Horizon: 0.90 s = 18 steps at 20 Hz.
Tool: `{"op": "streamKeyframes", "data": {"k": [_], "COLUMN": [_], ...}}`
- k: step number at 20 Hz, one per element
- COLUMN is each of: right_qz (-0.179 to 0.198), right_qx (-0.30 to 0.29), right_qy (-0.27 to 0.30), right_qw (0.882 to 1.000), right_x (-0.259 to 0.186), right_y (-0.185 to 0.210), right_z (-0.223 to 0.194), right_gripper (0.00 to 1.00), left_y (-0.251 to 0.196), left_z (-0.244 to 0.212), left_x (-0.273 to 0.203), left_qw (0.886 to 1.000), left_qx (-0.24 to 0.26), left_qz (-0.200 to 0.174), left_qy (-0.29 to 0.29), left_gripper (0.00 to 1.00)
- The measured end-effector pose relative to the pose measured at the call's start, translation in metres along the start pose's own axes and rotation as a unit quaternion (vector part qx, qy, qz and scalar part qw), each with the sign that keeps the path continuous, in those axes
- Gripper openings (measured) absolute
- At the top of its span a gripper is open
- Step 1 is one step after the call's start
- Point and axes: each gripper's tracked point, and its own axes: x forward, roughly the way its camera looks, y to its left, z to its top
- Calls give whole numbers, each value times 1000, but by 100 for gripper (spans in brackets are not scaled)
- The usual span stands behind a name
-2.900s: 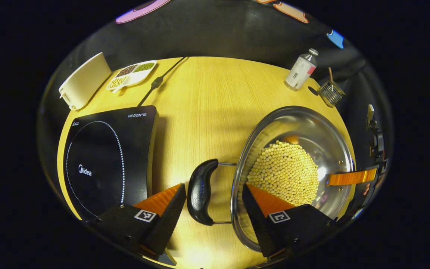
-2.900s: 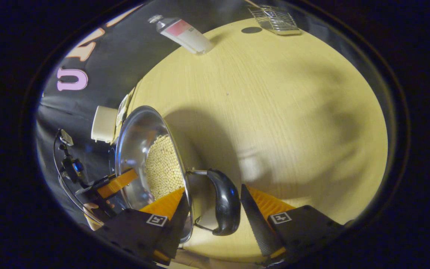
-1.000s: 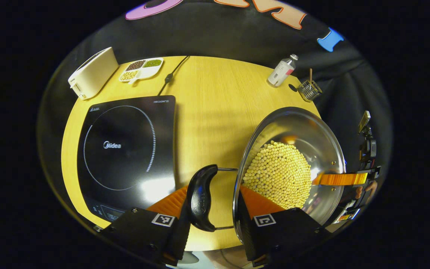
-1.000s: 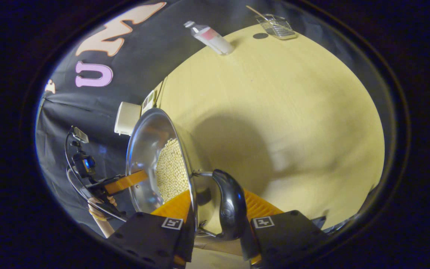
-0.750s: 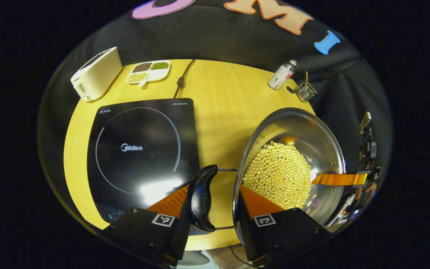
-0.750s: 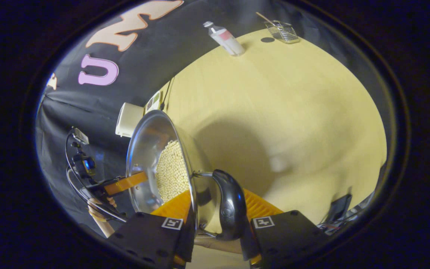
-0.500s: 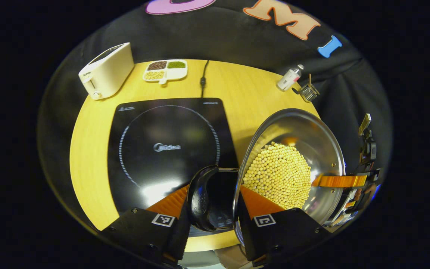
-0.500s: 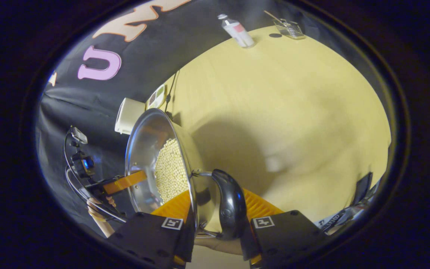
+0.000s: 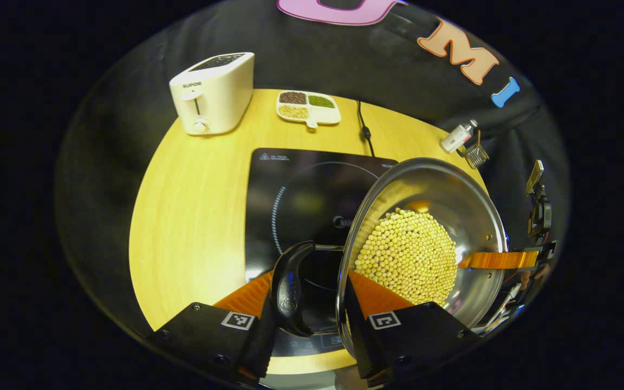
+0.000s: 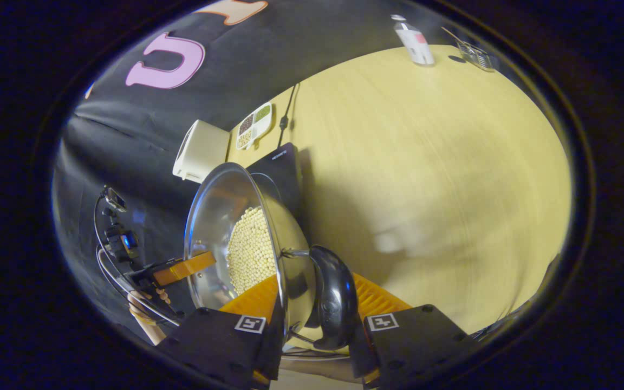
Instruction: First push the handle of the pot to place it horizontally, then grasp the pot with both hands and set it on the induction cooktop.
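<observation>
Two grippers grasp a bean-filled steel pot: left gripper clenches its black handle, right gripper the other handle. Pot hangs over black induction cooktop. White toaster reads "SUPOR".

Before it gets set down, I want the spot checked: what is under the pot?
Under the pot lies the induction cooktop; its ring marking shows partly, the rest is covered.
</observation>
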Motion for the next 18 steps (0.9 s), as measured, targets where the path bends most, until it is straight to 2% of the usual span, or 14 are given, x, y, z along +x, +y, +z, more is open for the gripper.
{"op": "streamKeyframes", "data": {"k": [8,11,18], "right_qz": [-5,-5,-7], "right_qx": [-20,-20,-9], "right_qy": [-6,-7,-5], "right_qw": [1000,1000,1000], "right_x": [49,61,74], "right_y": [27,27,25], "right_z": [20,29,36], "right_gripper": [47,47,47], "left_y": [48,53,59], "left_z": [23,31,37], "left_x": [10,10,22], "left_qw": [999,998,997], "left_qx": [-7,0,12], "left_qz": [32,40,52], "left_qy": [-36,-55,-50], "left_gripper": [63,61,61]}}
